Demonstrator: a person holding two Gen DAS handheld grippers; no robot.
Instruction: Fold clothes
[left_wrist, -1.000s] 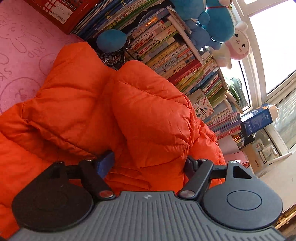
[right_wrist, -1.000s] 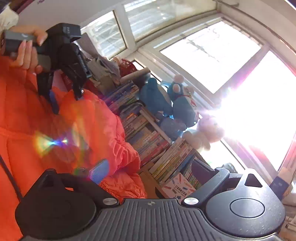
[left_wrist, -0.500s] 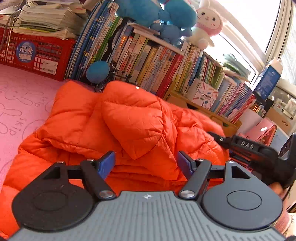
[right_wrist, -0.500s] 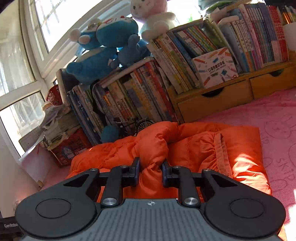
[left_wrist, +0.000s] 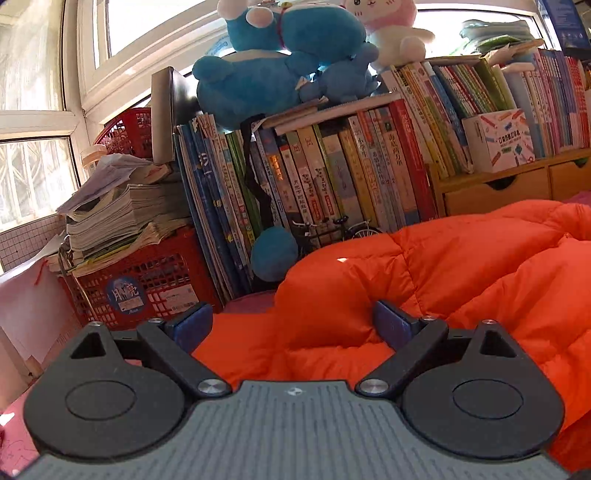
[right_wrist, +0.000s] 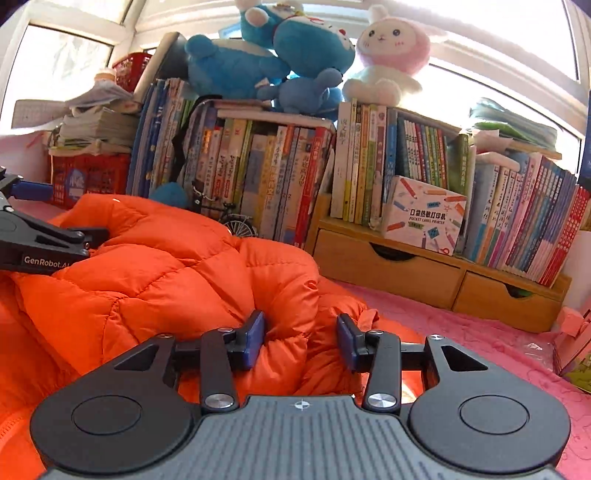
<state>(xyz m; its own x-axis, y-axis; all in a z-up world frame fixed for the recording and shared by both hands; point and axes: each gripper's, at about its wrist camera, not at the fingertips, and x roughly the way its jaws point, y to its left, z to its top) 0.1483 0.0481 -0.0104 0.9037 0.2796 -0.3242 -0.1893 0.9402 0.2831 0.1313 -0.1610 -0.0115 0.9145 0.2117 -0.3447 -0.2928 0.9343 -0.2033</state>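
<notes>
An orange puffer jacket (left_wrist: 461, 273) lies bunched on the pink mat; it also shows in the right wrist view (right_wrist: 159, 266). My left gripper (left_wrist: 291, 325) is open, low at the jacket's left edge, with a fold of jacket between its spread fingers. My right gripper (right_wrist: 301, 338) is open, its jaws apart around a bunched fold of the jacket at its right end. The left gripper also shows at the left edge of the right wrist view (right_wrist: 40, 236), resting against the jacket.
A row of books (right_wrist: 277, 184) and a wooden drawer shelf (right_wrist: 424, 273) stand behind the jacket, plush toys (right_wrist: 295, 55) on top. A red basket (left_wrist: 140, 291) with stacked papers is at the left. Pink mat (right_wrist: 480, 343) extends right.
My right gripper has opened and let go of the jacket fold it pinched. Both grippers have dropped low to the mat; the left swung left toward the red basket.
</notes>
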